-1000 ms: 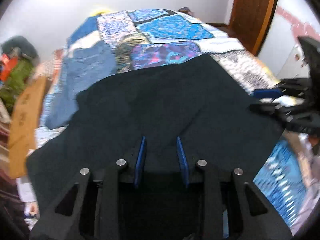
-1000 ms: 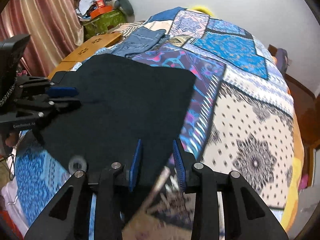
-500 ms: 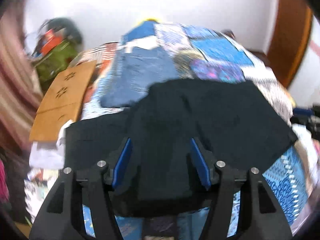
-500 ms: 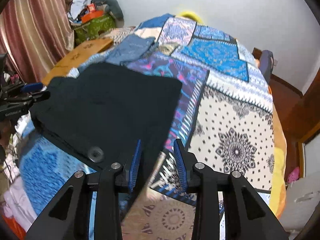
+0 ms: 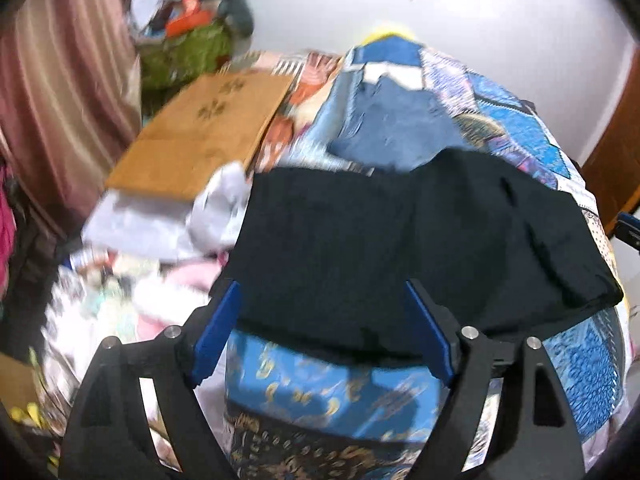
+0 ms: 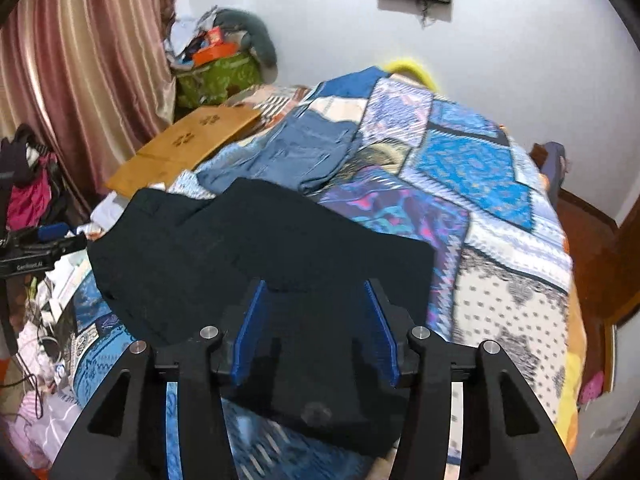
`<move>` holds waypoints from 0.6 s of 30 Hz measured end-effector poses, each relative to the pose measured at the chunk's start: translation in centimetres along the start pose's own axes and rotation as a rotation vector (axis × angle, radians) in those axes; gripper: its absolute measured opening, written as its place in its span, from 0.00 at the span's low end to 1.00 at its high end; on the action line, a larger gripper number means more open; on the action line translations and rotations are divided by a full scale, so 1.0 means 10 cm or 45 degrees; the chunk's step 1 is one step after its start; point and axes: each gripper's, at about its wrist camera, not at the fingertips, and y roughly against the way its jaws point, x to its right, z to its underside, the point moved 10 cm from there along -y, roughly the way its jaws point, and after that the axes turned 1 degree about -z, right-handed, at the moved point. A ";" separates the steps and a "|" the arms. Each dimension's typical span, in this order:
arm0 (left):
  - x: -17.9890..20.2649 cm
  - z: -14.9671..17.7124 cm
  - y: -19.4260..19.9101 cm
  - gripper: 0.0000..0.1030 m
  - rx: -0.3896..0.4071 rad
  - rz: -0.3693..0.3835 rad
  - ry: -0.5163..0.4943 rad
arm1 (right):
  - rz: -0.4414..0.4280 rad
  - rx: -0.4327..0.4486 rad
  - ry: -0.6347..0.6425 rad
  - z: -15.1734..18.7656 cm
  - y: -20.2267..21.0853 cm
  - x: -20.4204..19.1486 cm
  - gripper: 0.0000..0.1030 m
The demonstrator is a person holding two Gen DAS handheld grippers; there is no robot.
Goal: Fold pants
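Note:
The black pants (image 5: 400,248) lie folded across the near edge of the patchwork bed (image 5: 520,128). My left gripper (image 5: 322,328) hovers over their near left part. Its jaws are opening wide, and the blue pads (image 5: 216,328) touch no cloth. My right gripper (image 6: 314,334) hangs just above the pants (image 6: 260,248) at their near right part. Its jaws are opening too; dark cloth lies beneath them, and the pads (image 6: 380,332) are clear of it. The left gripper (image 6: 44,236) shows at the left edge of the right wrist view.
Folded blue jeans (image 6: 304,152) lie on the bed behind the black pants. A wooden board (image 5: 204,128) and loose laundry (image 5: 160,220) crowd the left side. A striped curtain (image 6: 80,60) and a green bag (image 6: 216,76) stand at the back left, a wooden door (image 5: 616,152) on the right.
Both grippers' jaws have widened and stand free of the black cloth. The left gripper has swung left along the pants' near edge. The right gripper has lifted and drawn back.

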 end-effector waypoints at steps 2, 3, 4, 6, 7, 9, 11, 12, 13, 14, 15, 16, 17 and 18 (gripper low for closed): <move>-0.11 0.15 -0.12 0.79 -0.066 0.044 0.060 | -0.011 -0.032 0.006 0.02 -0.15 -0.08 0.45; -0.12 0.21 -0.15 0.79 -0.088 0.063 0.076 | -0.012 -0.049 0.010 0.04 -0.26 -0.12 0.45; -0.15 0.26 -0.21 0.79 -0.121 0.089 0.100 | -0.003 -0.069 0.011 0.07 -0.34 -0.13 0.45; -0.21 0.36 -0.28 0.79 -0.167 0.124 0.149 | -0.016 -0.148 0.002 0.16 -0.54 -0.17 0.45; -0.23 0.40 -0.31 0.79 -0.189 0.154 0.176 | -0.031 -0.180 -0.006 0.20 -0.59 -0.19 0.45; -0.24 0.47 -0.34 0.79 -0.225 0.220 0.222 | -0.053 -0.209 -0.003 0.26 -0.67 -0.25 0.48; -0.21 0.52 -0.36 0.79 -0.248 0.275 0.259 | -0.045 -0.204 0.033 0.26 -0.65 -0.29 0.48; -0.18 0.54 -0.39 0.79 -0.265 0.298 0.269 | -0.058 -0.207 0.032 0.27 -0.64 -0.31 0.48; -0.15 0.57 -0.40 0.79 -0.279 0.320 0.277 | -0.065 -0.209 0.024 0.27 -0.63 -0.31 0.48; -0.12 0.57 -0.42 0.79 -0.280 0.333 0.283 | -0.067 -0.207 0.020 0.28 -0.63 -0.31 0.48; -0.10 0.56 -0.43 0.80 -0.264 0.335 0.286 | -0.069 -0.205 0.018 0.27 -0.63 -0.31 0.48; -0.08 0.55 -0.44 0.81 -0.256 0.334 0.285 | -0.071 -0.203 0.017 0.28 -0.63 -0.31 0.48; -0.08 0.53 -0.46 0.81 -0.251 0.338 0.286 | -0.073 -0.202 0.015 0.28 -0.63 -0.31 0.48; -0.06 0.51 -0.48 0.82 -0.246 0.354 0.297 | -0.074 -0.201 0.014 0.28 -0.63 -0.31 0.48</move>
